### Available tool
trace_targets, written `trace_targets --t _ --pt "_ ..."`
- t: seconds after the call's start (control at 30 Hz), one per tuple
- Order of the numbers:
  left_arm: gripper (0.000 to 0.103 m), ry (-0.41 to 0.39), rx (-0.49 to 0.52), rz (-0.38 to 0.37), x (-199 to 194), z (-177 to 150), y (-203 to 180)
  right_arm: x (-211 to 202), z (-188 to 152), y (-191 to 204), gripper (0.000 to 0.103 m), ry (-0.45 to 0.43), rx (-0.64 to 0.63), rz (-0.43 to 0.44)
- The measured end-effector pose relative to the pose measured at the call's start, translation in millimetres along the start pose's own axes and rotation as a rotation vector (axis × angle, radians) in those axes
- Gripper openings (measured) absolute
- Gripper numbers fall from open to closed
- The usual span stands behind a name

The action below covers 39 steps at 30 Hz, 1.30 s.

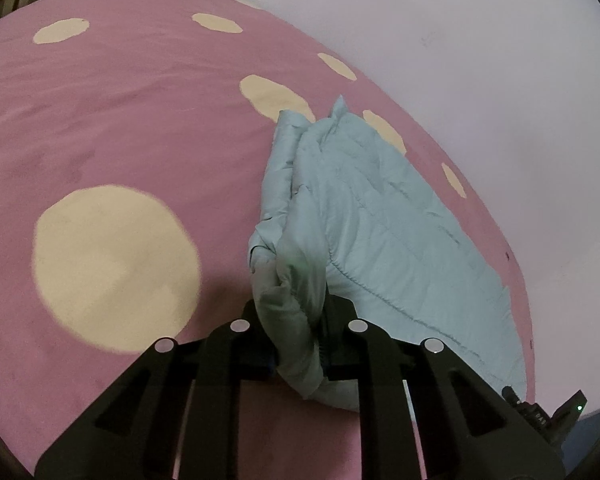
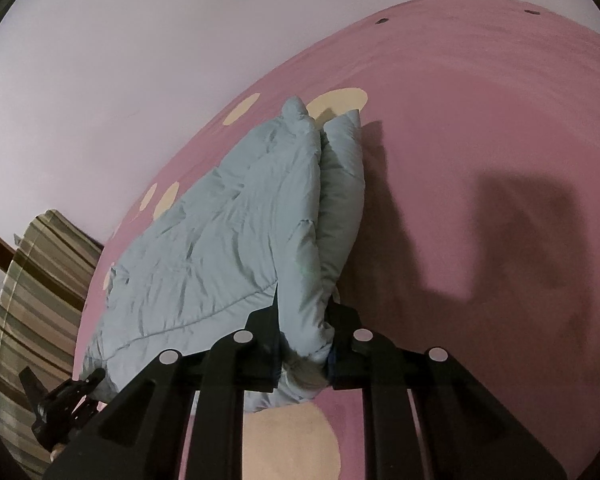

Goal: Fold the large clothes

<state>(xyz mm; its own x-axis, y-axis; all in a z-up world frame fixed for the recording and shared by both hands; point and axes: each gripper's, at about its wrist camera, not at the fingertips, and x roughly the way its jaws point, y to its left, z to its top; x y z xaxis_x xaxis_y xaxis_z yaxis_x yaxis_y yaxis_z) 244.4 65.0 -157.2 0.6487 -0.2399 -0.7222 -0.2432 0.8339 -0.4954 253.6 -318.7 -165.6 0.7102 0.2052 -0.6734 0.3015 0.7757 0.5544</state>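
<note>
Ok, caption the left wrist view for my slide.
Left gripper shut on a pale blue quilted garment lying on a pink spotted bedcover.

black fingers (image 1: 256,312), round silver screws (image 1: 239,325)

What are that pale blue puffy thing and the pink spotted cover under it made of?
The pale blue garment looks like thin, slightly shiny synthetic shell over padding: stitched quilt lines, puffed channels, fine crinkles. It could be down or fibre fill. The pink cover looks like soft matte fabric, perhaps fleece or brushed cotton: no sheen, gentle ripples, cream spots.
</note>
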Motion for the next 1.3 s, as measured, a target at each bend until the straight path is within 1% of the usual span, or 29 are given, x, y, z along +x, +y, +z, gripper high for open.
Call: trace_targets --t 0.1,0.17,0.2,0.33,0.4,0.47,0.57,0.63,0.7,0.8,0.93,1.03,1.1,1.13,1.17,1.2,1.23,1.3 --pt "0.014 0.001 0.008 0.021 -9.8 -12.9 -1.8 -9.4 -8.0 0.2 0.016 0.01 -0.007 0.01" --pt "0.014 -0.001 0.007 0.027 -9.6 -10.3 2.6 -15.2 -14.0 1.2 0.016 0.013 -0.018 0.012" --pt "0.014 -0.003 0.006 0.026 -14.9 1.1 17.6 -19.0 -17.7 1.1 0.016 0.013 -0.02 0.013" --pt "0.014 -0.008 0.008 0.034 -8.5 8.9 20.5 -29.7 -28.6 -2.3 0.016 0.021 -0.019 0.021" --pt "0.014 -0.008 0.008 0.037 -6.6 8.9 18.6 -31.7 -31.4 -4.3 0.016 0.025 -0.018 0.023" --pt "0.014 -0.01 0.011 0.039 -16.2 2.2 23.3 -34.4 -35.5 -6.4 0.016 0.028 -0.014 0.025" --pt "0.014 -0.008 0.014 0.047 -21.3 4.8 25.5 -35.5 -38.9 -7.1 0.016 0.035 -0.012 0.029" --pt "0.014 -0.009 0.013 0.052 -11.1 15.0 21.6 -38.9 -43.6 -6.5 0.016 0.038 -0.016 0.032" --pt "0.014 -0.011 0.013 0.058 -3.5 18.3 18.8 -43.1 -47.0 -7.7 0.016 0.042 -0.024 0.036" --pt "0.013 -0.013 0.002 0.061 -3.8 19.6 23.0 -46.4 -52.2 -5.9 0.016 0.046 -0.031 0.04" --pt "0.01 -0.007 0.012 0.055 0.6 18.5 25.1 -47.3 -58.0 -6.8 0.016 0.055 -0.038 0.043" --pt "0.01 0.025 -0.007 0.009 14.3 21.9 29.8 -45.1 -60.4 -11.8 0.016 0.062 -0.026 0.046" --pt "0.011 0.021 -0.011 -0.013 22.4 27.4 29.1 -47.6 -62.1 -13.0 0.016 0.063 -0.019 0.05" --pt "0.013 0.015 -0.013 -0.023 23.5 29.5 30.3 -48.1 -62.3 -12.3 0.016 0.062 -0.023 0.048" --pt "0.021 0.013 -0.013 -0.04 27.2 33.3 30.0 -48.4 -62.4 -11.1 0.016 0.06 -0.033 0.043" --pt "0.026 0.013 -0.012 -0.052 28.6 33.8 31.7 -47.9 -62.2 -10.5 0.016 0.061 -0.039 0.041" --pt "0.034 0.008 -0.013 -0.062 33.4 37.7 30.6 -47.4 -62.7 -11.6 0.016 0.064 -0.039 0.041" --pt "0.041 0.0 -0.026 -0.07 42.4 44.0 31.5 -48.9 -65.3 -15.6 0.016 0.067 -0.031 0.046"
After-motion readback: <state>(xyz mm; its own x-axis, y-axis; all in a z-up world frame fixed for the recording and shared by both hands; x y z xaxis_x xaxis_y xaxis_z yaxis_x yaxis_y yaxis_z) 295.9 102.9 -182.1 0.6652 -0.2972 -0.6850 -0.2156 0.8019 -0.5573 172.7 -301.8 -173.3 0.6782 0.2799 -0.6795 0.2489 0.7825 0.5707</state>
